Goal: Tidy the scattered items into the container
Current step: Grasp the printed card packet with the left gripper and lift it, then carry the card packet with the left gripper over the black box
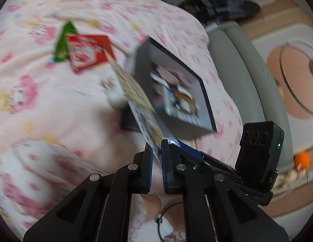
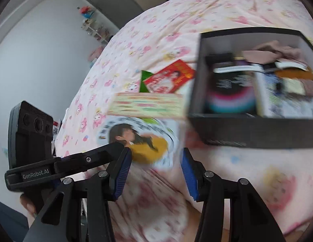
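— Pink bedding with a cartoon print covers the whole bed; what lies on it?

— One dark box with an open top lies on the blanket, already holding several printed things, blurred. Just beside its left wall I see a red packet that lies partly over a green packet. The two packets touch each other.

— And the left tool?

— Its blue pads are close together and pinch the lower edge of a flat magazine. The magazine stands on edge in the left wrist view, between the packets and the box, and its far end reaches to the red packet.

— The right tool?

— Its jaws stand wide apart with nothing between them. In front of it the magazine shows its cover, with a person in yellow.

— Is there room around the box?

— Bare blanket is in front of its near wall and behind its far rim. On its left side the magazine and packets are near.
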Demonstrator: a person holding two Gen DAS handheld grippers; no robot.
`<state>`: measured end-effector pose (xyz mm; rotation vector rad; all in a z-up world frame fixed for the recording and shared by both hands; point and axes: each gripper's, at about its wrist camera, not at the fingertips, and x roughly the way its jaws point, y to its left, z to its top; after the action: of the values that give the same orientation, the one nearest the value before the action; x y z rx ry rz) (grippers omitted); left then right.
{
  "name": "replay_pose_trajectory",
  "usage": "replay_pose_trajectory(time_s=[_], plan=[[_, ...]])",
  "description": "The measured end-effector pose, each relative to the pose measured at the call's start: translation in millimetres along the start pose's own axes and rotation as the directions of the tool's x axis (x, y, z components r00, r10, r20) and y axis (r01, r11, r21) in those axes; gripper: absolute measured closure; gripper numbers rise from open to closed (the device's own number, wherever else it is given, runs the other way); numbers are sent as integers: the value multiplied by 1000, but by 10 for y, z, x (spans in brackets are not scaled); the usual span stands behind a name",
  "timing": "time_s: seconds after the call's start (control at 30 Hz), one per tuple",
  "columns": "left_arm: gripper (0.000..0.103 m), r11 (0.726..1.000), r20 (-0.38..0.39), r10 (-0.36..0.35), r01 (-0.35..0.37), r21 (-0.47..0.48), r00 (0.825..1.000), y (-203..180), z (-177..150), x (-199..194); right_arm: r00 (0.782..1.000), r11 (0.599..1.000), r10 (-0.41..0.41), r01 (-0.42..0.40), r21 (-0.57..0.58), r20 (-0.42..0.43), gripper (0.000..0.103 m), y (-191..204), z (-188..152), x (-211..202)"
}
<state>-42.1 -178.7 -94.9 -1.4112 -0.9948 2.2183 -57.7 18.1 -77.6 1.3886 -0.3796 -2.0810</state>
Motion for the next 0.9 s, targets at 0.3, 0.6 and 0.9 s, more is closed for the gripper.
replay_pose_trajectory(time_s=[0.3, 0.6, 0.9], plan=[[97, 999, -166, 37, -33, 27, 985, -239, -353, 776, 999, 996, -37, 37, 84, 9, 56, -589, -351, -299], [70, 993, -235, 120, -120, 12, 965, -220, -560, 997, 1000, 990, -11, 13, 141, -12, 56, -828, -408, -229], [68, 982, -196, 188, -188, 18, 962, -204, -522, 827, 1000, 986, -24, 26, 164, -19, 56, -997, -314, -138]])
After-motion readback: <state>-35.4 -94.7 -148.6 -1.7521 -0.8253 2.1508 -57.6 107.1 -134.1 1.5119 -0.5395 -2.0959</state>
